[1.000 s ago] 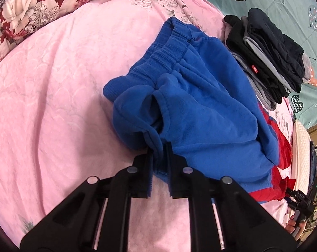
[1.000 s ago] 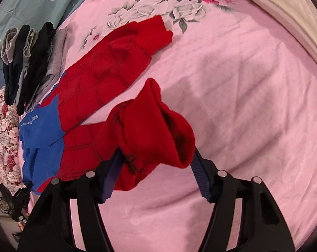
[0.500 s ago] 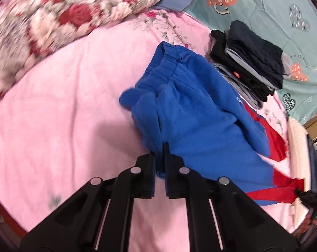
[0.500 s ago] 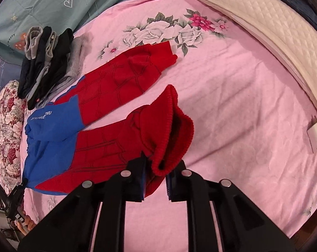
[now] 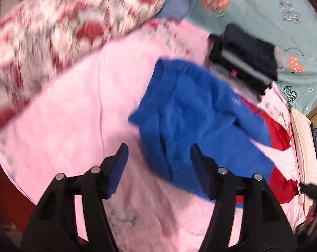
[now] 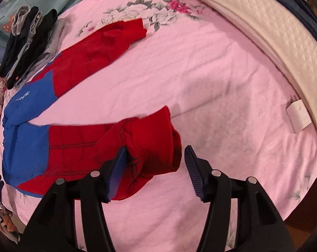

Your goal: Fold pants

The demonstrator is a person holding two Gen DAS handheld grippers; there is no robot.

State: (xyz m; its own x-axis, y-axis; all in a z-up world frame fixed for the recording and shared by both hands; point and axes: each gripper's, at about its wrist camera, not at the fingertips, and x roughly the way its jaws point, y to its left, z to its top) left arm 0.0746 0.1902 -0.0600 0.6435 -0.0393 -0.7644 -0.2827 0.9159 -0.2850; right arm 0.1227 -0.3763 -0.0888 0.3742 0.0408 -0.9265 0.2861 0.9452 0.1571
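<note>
Both tools are opening, the left tool [image 5: 158,166] off the pants' [image 5: 192,124] blue waist, the right tool [image 6: 155,168] around the red cuff [image 6: 156,145], so loosened fabric may slump and spoil the fold.

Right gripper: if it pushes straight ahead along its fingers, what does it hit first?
Most likely the red cuff of the pants' near leg, bunched between the opening jaws of the right gripper. The pads look clear of it; depth is uncertain.
</note>
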